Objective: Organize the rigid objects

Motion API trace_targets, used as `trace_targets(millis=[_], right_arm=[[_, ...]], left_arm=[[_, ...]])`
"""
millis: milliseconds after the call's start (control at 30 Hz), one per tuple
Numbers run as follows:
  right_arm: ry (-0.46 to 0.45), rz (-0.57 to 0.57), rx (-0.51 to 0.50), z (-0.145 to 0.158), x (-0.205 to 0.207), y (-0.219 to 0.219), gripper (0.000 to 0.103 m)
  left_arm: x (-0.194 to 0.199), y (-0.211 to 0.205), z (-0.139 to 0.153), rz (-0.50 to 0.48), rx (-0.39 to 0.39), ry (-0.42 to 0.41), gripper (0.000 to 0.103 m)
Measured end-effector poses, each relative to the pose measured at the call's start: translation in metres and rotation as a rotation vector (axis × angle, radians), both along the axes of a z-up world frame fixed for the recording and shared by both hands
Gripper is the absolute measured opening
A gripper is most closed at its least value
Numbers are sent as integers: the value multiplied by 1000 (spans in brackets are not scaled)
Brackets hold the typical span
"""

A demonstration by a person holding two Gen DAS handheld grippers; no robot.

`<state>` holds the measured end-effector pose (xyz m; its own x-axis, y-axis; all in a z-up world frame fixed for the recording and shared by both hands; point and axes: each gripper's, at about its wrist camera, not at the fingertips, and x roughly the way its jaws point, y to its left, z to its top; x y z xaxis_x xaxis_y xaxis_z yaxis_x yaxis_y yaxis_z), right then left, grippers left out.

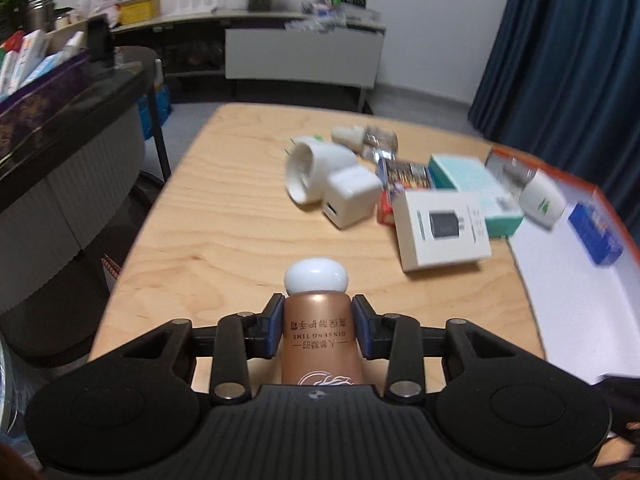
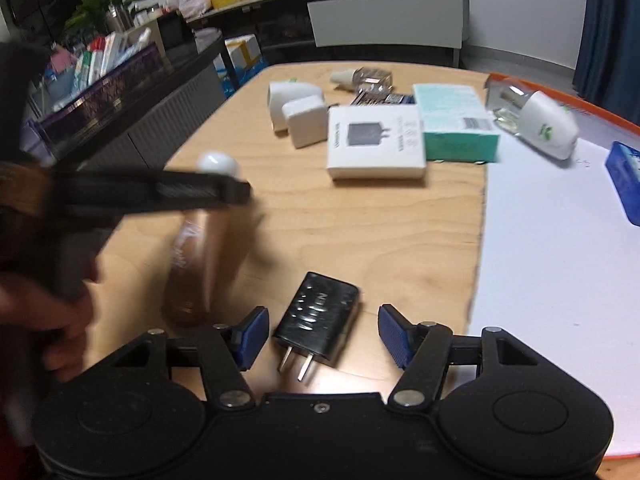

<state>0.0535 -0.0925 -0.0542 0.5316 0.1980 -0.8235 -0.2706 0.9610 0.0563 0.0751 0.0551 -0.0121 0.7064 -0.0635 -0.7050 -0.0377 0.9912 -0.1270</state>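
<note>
The left tool is clenched on a copper tube just over the tabletop; the right tool hangs released, its pads either side of a black charger lying there.

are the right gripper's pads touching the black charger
Apart. The right wrist view shows wood on both sides between the black charger and the right gripper pads.

We see both grippers as ribbed black plastic bodies with round side discs, silver rivets, and blue ridged fingers.
</note>
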Motion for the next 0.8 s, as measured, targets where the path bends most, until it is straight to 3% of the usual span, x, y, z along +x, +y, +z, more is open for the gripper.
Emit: trace_targets(millis=[33,100,433,800], right_arm=[[-21,6,-24,-1,-2,4,53],[-46,19,-63,-1,-2,9,44],[-200,-83,-22,46,0,-29,44],[-344,-275,-26,116,-1,-119,44]], left_arm=[[-3,2,4,0,-8,-20,37],[-9,2,12,7,-13,-51,37],[-14,-21,49,-54,-77,-157,36],[9,-112,89,-257,-81,-240,36]])
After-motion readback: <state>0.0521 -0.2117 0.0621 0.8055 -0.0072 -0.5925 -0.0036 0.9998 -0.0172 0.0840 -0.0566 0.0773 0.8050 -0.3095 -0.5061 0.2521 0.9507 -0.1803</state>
